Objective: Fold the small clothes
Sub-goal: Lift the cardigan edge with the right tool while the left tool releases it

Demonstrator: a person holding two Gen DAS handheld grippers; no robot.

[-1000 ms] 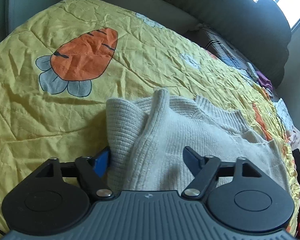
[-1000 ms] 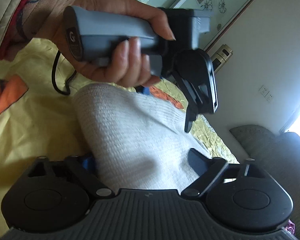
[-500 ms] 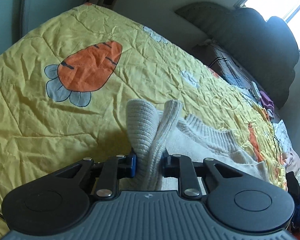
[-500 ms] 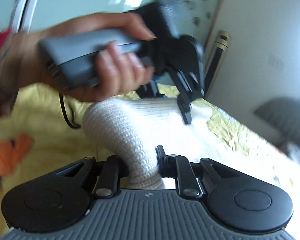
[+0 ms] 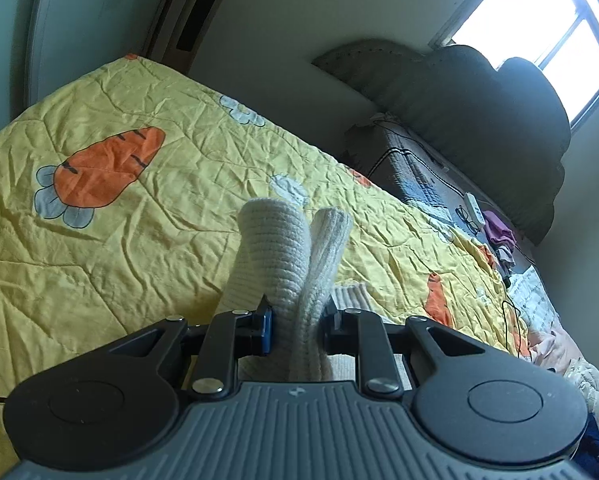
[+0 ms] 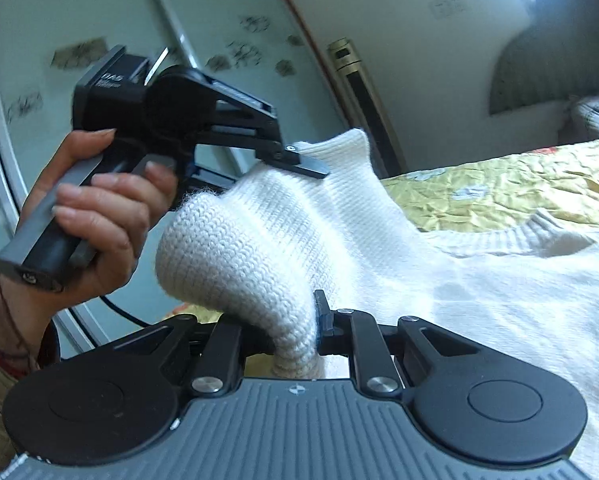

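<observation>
Both tongs have closed and lifted since 1 second ago: the left tongs (image 5: 297, 322) and right tongs (image 6: 295, 330) each pinch a bunched edge of the sweater (image 6: 479, 280), raised off the bed (image 5: 147, 248). Soft, light, stretchy knit; thick edges hold best.

You are working over a bed (image 5: 147, 240) covered by a crumpled yellow quilt (image 5: 203, 184) printed with orange carrots and pale flowers. A cream knitted sweater (image 6: 499, 300) lies partly on the quilt, one end raised off it. Toward the far right edge you see glasses (image 5: 468, 218), a white remote (image 5: 472, 203) and a purple cloth (image 5: 498, 236).
</observation>
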